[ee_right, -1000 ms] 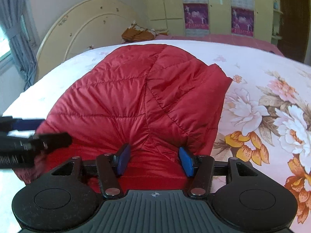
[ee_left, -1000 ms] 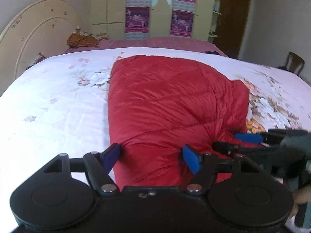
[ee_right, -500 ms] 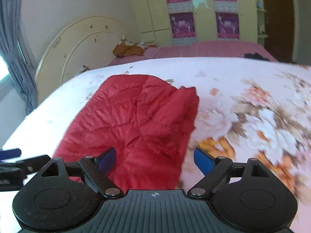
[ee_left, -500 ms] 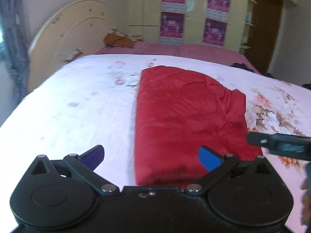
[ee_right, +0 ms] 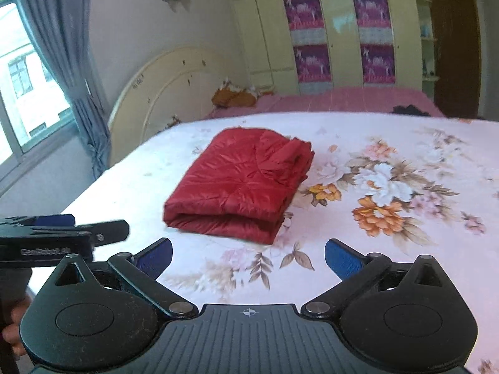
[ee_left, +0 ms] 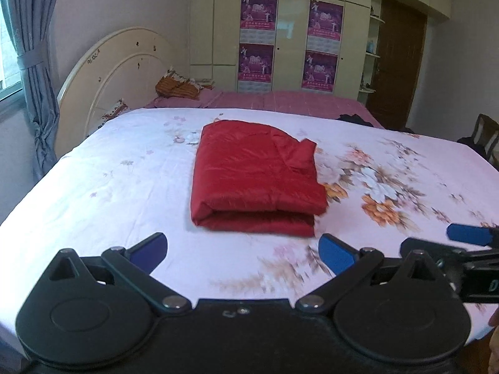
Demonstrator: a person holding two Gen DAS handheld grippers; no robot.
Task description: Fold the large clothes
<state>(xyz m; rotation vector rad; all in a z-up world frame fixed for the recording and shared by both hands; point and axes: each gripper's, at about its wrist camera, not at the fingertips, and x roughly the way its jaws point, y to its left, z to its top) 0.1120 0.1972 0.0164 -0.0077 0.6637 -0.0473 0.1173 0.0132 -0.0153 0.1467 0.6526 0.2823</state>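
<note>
The left gripper was held low in the near part of the scene, tipped downward and pointing away toward the far side. Its two blue-padded fingers stood spread wide, with nothing between them and nothing touching the pads. The right gripper sat just beside it on the right, at much the same tilt, and its jaws were opening, also with nothing between them. From the left wrist camera the right gripper's fingers showed at the right edge; from the right wrist camera the left gripper showed at the left edge, with part of a hand wrapped around its handle below.
</note>
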